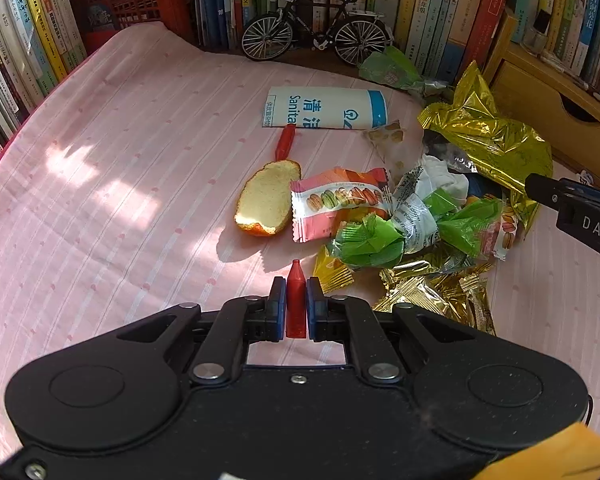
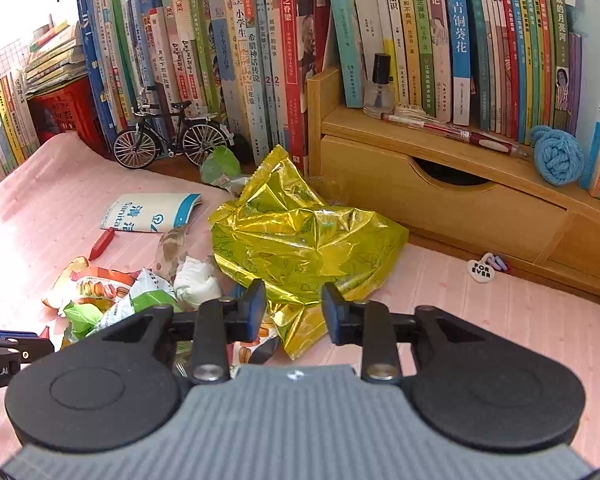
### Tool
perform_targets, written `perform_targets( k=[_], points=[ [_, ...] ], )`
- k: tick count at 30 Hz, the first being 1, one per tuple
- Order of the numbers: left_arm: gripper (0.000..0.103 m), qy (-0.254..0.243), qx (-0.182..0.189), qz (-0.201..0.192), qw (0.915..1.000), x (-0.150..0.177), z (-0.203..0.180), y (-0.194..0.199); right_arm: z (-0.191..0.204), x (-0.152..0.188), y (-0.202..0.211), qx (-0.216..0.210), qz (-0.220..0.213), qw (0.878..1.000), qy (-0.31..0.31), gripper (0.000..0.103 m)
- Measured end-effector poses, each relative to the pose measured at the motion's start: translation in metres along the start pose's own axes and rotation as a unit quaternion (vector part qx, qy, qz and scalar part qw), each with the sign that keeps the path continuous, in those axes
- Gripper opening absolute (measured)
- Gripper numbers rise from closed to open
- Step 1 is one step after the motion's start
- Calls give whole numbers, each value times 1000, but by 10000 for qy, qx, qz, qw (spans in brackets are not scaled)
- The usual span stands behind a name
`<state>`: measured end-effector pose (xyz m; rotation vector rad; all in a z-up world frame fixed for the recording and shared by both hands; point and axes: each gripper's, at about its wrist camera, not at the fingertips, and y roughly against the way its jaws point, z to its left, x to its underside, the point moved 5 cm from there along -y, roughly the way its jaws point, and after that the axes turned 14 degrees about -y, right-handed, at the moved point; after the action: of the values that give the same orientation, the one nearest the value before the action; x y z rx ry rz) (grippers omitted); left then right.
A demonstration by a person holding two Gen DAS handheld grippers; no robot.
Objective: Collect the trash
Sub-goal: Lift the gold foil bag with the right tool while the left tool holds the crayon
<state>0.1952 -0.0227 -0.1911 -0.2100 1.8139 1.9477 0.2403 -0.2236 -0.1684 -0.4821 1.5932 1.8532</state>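
Observation:
My left gripper point(image 1: 296, 292) is shut on a small red bottle-shaped piece point(image 1: 295, 300), held above the pink cloth just in front of the trash pile. The pile holds a pink macaron wrapper point(image 1: 338, 200), green wrappers point(image 1: 366, 242), gold sachets point(image 1: 432, 292), white crumpled paper point(image 1: 446, 178) and a big gold foil bag point(image 1: 488, 136). A bitten bread slice point(image 1: 266, 202) and a second red piece point(image 1: 286, 142) lie left of the pile. My right gripper point(image 2: 294, 304) is open, its fingers spread over the near edge of the gold foil bag point(image 2: 300, 236).
A white and blue sanitary bag point(image 1: 326, 108) lies beyond the bread. A model bicycle point(image 1: 316, 30) stands before rows of books. A wooden drawer unit point(image 2: 440, 200) borders the right side, with a glass bottle point(image 2: 378, 88), pen and blue yarn ball point(image 2: 558, 154) on it.

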Motion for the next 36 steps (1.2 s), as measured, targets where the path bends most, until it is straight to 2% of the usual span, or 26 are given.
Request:
perform_targets(
  k=[3, 8, 13, 19, 21, 22, 23, 26, 29, 36],
  points=[
    [10, 25, 7, -25, 10000, 0, 0, 2, 3, -3, 1, -51, -38, 10000, 19, 61],
    [10, 131, 5, -64, 9999, 1, 5, 7, 8, -6, -5, -109, -33, 9999, 41, 80],
    [10, 317, 69, -102, 9994, 8, 11, 10, 11, -7, -19, -54, 54, 9999, 65, 84],
    [10, 399, 57, -156, 9991, 17, 15, 15, 18, -4, -44, 26, 393, 9988, 279, 87],
    [10, 432, 59, -177, 9989, 18, 16, 17, 20, -4, -49, 28, 458, 9984, 326, 76],
    [10, 440, 56, -190, 9988, 19, 17, 18, 21, -6, -49, 29, 421, 9986, 322, 55],
    [10, 443, 59, -207, 9988, 19, 17, 19, 22, -7, -48, 27, 396, 9987, 318, 46],
    [10, 435, 72, -246, 9987, 19, 17, 21, 24, -12, -37, -56, 226, 9992, 313, 26],
    [11, 383, 82, -255, 9989, 18, 15, 21, 26, -14, -23, -45, -23, 9994, 348, 18],
    [16, 212, 38, -223, 9995, 19, 7, 19, 11, -22, 11, -191, -313, 9993, -111, 13]
  ],
)
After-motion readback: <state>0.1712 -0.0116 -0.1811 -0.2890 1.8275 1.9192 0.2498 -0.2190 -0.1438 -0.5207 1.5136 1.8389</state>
